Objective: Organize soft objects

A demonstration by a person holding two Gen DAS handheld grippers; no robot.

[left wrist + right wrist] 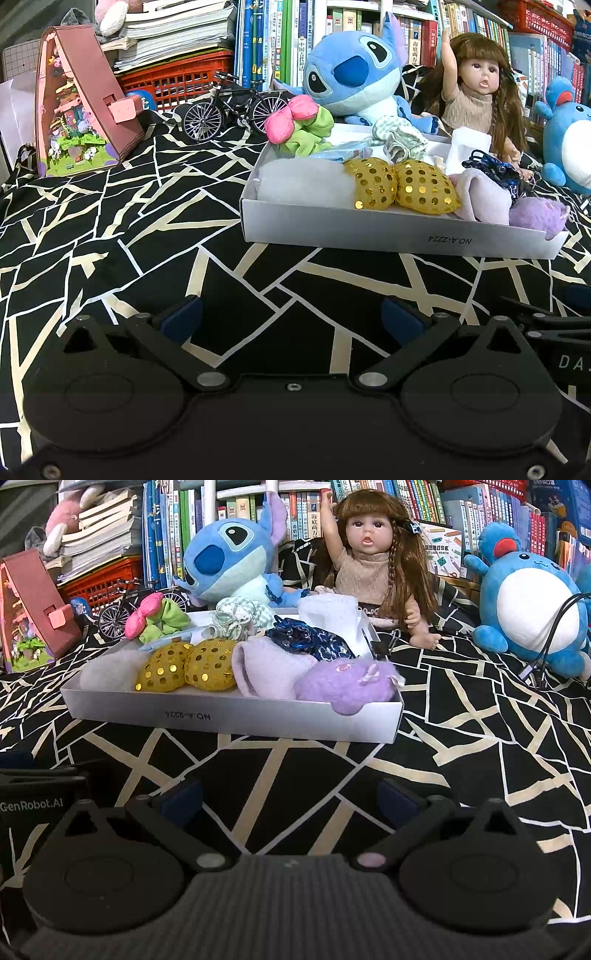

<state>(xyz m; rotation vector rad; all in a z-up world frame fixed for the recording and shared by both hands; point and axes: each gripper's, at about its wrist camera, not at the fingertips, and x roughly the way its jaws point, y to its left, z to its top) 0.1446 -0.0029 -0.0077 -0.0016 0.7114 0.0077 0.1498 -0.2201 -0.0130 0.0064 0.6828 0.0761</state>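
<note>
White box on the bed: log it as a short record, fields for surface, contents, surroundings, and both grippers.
surface: black patterned cloth
container: white box, open top
contents: two gold sequin pieces, purple fuzzy toy, lilac cloth, pink and green scrunchie, dark blue scrunchie
behind box: blue plush, doll
left gripper: open, empty
right gripper: open, empty

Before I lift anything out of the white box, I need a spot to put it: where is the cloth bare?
Bare cloth lies between the white box, the toy house and the left gripper. More lies right of the box, before the round blue plush, by its cable. Crowded: the box itself, and behind it the Stitch plush and doll.
</note>
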